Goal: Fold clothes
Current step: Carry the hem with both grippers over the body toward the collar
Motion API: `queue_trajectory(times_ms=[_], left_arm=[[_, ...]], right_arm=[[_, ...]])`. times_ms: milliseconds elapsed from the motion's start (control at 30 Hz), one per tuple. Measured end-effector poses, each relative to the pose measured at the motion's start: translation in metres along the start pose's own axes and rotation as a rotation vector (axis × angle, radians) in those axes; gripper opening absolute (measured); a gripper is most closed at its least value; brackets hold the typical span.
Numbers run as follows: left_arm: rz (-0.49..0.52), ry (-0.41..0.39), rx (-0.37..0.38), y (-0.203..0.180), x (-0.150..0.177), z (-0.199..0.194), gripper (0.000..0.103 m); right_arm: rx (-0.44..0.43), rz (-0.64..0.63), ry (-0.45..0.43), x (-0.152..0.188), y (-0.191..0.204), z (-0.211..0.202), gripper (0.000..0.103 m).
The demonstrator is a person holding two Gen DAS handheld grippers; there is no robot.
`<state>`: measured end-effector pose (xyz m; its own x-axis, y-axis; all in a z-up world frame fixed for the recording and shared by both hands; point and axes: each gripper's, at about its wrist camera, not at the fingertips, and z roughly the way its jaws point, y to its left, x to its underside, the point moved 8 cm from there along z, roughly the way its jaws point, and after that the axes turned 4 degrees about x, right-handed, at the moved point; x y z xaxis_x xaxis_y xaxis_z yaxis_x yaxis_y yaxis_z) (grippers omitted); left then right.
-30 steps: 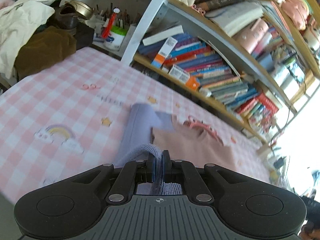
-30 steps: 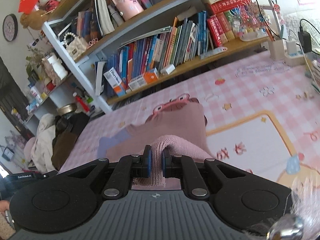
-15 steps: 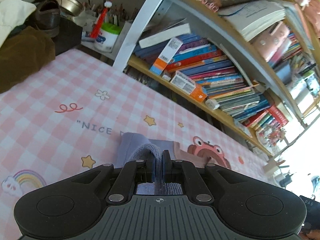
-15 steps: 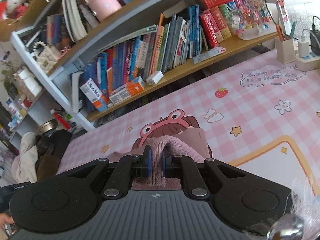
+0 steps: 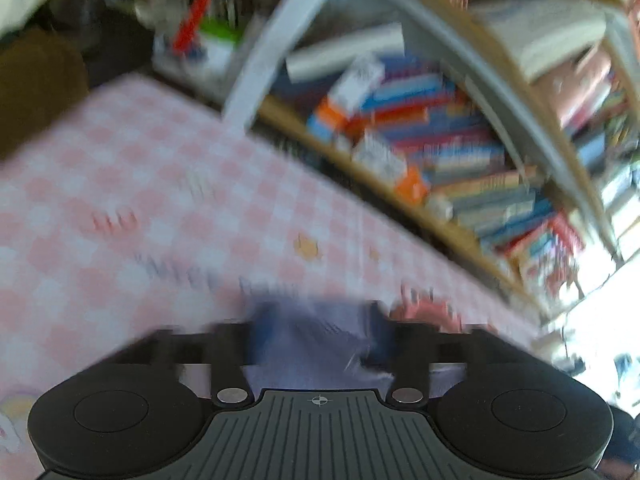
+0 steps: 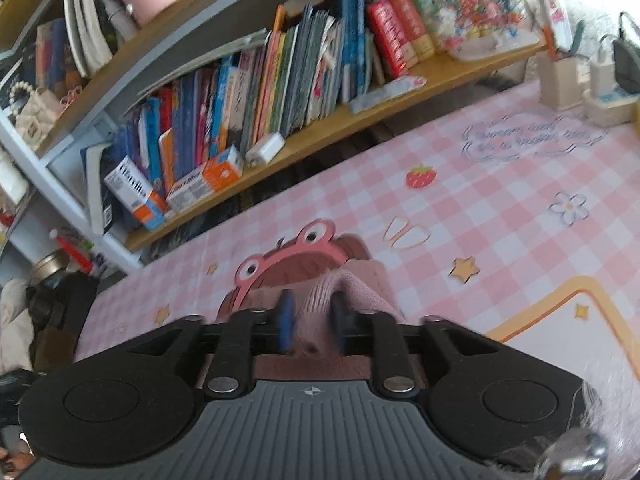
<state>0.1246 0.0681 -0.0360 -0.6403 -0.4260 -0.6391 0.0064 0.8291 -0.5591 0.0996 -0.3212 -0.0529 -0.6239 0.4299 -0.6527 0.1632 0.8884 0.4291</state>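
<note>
The left wrist view is smeared by motion. In it, a lavender knit part of the garment [image 5: 304, 360] lies on the pink checked table cover [image 5: 140, 168]. My left gripper [image 5: 316, 320] is open, its fingers spread wide either side of the cloth. In the right wrist view, the dusty-pink garment [image 6: 360, 280] with a pink frog-face trim [image 6: 296, 252] lies folded on the cover [image 6: 500, 208]. My right gripper [image 6: 312, 312] stands open, its blue pads a little apart, with a ridge of pink knit loose between them.
A bookshelf [image 6: 280, 92] packed with books runs along the far edge of the table. A charger and power strip [image 6: 604, 96] sit at the far right. A brown and white heap of clothes [image 5: 36, 92] and a pen pot [image 5: 208, 28] stand off the table's left end.
Both grippers carried the garment edge forward toward the shelf and lowered it. Both were shut on the cloth; now the left fingers have sprung wide and the right pads have parted.
</note>
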Motion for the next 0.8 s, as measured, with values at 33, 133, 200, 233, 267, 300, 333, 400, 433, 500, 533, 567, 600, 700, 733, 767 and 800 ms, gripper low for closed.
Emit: queue_trajectory(times_ms=[33,133,200,233,267,300,333,400,433,500,533,567,600,700,733,767,800], left_arm=[[0.014,-0.026,-0.004,0.002,-0.005,-0.005,0.07],[0.042,-0.027,-0.038,0.01,-0.006,-0.01,0.07],[0.056,-0.018,-0.059,0.015,-0.004,-0.011,0.07],[0.059,-0.01,-0.063,0.016,-0.001,-0.01,0.07],[0.064,0.0,-0.067,0.016,0.002,-0.007,0.07],[0.077,0.013,-0.071,0.015,0.006,-0.004,0.07],[0.099,0.029,-0.076,0.013,0.011,-0.001,0.07],[0.154,0.059,-0.086,0.009,0.02,0.007,0.069],[0.185,0.074,-0.091,0.006,0.024,0.013,0.068],[0.252,0.107,-0.099,-0.002,0.033,0.024,0.067],[0.276,0.125,-0.098,-0.005,0.037,0.03,0.066],[0.297,0.142,-0.096,-0.007,0.041,0.035,0.066],[0.317,0.162,-0.1,-0.008,0.045,0.041,0.053],[0.323,0.183,-0.106,-0.006,0.049,0.047,0.005],[0.293,0.146,-0.079,-0.008,0.043,0.039,0.005],[0.267,0.113,-0.062,-0.008,0.037,0.032,0.005],[0.251,0.097,-0.064,-0.008,0.033,0.029,0.005]], right_arm=[[0.023,-0.007,-0.033,-0.005,-0.002,-0.004,0.057],[0.037,-0.036,-0.059,-0.013,-0.005,-0.006,0.06],[0.059,-0.083,-0.035,-0.007,-0.006,0.001,0.06],[0.07,-0.107,-0.023,-0.004,-0.006,0.005,0.06],[0.08,-0.13,-0.012,-0.002,-0.006,0.009,0.06],[0.091,-0.154,0.0,0.001,-0.007,0.012,0.06],[0.102,-0.178,0.012,0.004,-0.007,0.016,0.059],[0.124,-0.225,0.036,0.009,-0.009,0.023,0.057],[0.135,-0.249,0.048,0.011,-0.009,0.027,0.056],[0.156,-0.296,0.071,0.016,-0.01,0.034,0.053],[0.167,-0.32,0.083,0.019,-0.011,0.038,0.046],[0.178,-0.343,0.095,0.021,-0.012,0.041,0.037],[0.192,-0.354,0.103,0.023,-0.013,0.046,0.032],[0.177,-0.358,0.108,0.022,-0.012,0.048,0.008],[0.15,-0.334,0.083,0.017,-0.011,0.04,0.007],[0.128,-0.306,0.06,0.011,-0.01,0.033,0.007],[0.122,-0.286,0.044,0.006,-0.011,0.027,0.007]])
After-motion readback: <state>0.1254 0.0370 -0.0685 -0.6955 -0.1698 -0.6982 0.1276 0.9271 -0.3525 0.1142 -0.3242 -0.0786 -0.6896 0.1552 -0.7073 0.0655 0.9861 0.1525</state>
